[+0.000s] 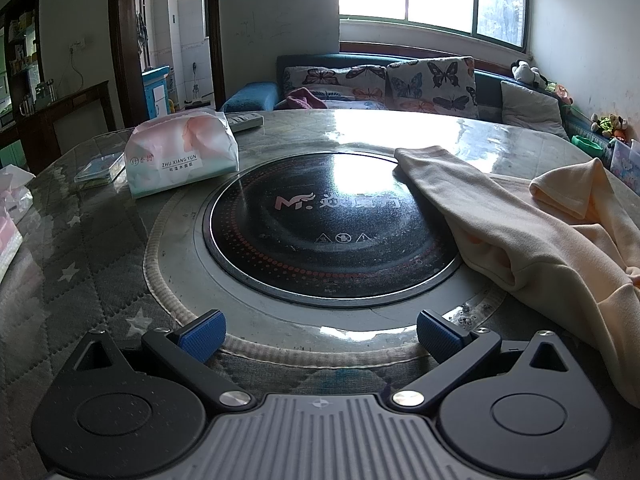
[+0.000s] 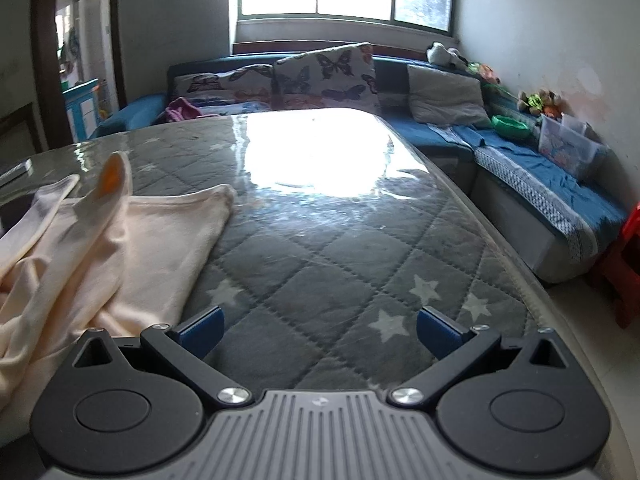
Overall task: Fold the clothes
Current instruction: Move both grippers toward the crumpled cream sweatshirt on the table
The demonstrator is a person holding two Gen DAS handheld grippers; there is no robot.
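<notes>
A crumpled cream garment [image 1: 536, 236] lies on the table at the right of the left wrist view, one sleeve stretched over the edge of the black round hotplate [image 1: 332, 232]. In the right wrist view the same garment [image 2: 92, 240] lies at the left, partly under the gripper's left side. My left gripper [image 1: 320, 338] is open and empty, low over the table's near edge, left of the garment. My right gripper [image 2: 320, 336] is open and empty over the quilted table cover, right of the garment.
A tissue pack [image 1: 180, 152], a clear flat case [image 1: 100, 168] and a remote [image 1: 244, 120] lie at the far left of the table [image 2: 320, 248]. A blue sofa with butterfly cushions [image 1: 400, 80] runs behind and along the right. The table's right edge drops to the floor [image 2: 592, 320].
</notes>
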